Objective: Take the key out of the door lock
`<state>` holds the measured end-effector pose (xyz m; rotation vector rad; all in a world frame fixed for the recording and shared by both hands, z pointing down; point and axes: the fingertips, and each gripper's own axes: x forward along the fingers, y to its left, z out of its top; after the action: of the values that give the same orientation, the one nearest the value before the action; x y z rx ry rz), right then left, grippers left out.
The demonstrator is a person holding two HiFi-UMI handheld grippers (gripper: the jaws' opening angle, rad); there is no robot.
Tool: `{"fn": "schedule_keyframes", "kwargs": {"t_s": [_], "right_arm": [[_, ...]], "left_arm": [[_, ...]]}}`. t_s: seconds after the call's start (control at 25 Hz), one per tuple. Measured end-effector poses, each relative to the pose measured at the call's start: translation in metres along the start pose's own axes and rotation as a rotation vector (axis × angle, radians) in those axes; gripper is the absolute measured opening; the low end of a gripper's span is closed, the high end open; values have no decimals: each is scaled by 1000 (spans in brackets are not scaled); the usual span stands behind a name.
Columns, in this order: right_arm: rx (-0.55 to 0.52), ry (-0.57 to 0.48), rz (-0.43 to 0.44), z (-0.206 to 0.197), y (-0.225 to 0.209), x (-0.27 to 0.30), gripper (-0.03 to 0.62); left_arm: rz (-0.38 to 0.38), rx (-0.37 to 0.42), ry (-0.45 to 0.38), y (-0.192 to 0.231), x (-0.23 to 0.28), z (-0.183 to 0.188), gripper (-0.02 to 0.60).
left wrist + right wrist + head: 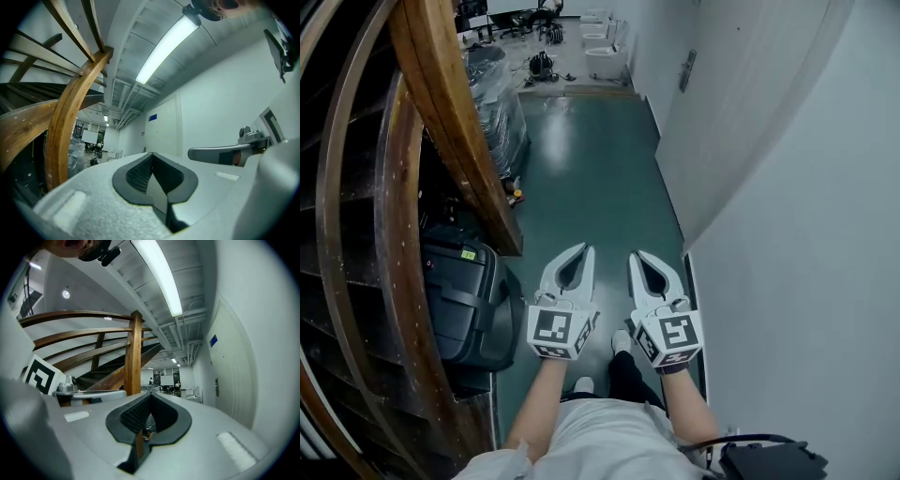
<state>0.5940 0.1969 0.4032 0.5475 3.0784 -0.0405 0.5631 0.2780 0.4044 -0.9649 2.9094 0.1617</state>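
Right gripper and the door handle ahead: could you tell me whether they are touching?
Apart. Head view shows green floor between right gripper and door handle.

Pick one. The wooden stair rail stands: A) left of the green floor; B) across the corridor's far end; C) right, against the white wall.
A: in the head view the wooden stair rail runs along the green floor's left side, opposite the white wall.

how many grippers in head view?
2. The left gripper is low in the middle of the head view, over the green floor. The right gripper is just right of it, near the white wall. Neither is hidden.
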Motion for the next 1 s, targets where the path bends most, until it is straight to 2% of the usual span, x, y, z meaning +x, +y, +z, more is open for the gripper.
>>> {"fn": "schedule_keyframes", "kwargs": {"t_s": [0.24, 0.4, 0.56, 0.84, 1.0], "right_arm": [[7, -29, 54, 0, -70, 66, 3], [31, -80, 42, 21, -136, 105, 3], [87, -96, 38, 25, -181, 139, 3], [130, -64, 90, 5, -202, 215, 3], [96, -51, 143, -3, -195, 275, 3]], "left_arm": [[59, 21, -15, 22, 91, -5, 0], [83, 55, -60, 21, 152, 11, 0], [114, 86, -63, 30, 188, 14, 0], [192, 87, -25, 88, 235, -3, 0], [204, 78, -28, 135, 275, -11, 0]]}}
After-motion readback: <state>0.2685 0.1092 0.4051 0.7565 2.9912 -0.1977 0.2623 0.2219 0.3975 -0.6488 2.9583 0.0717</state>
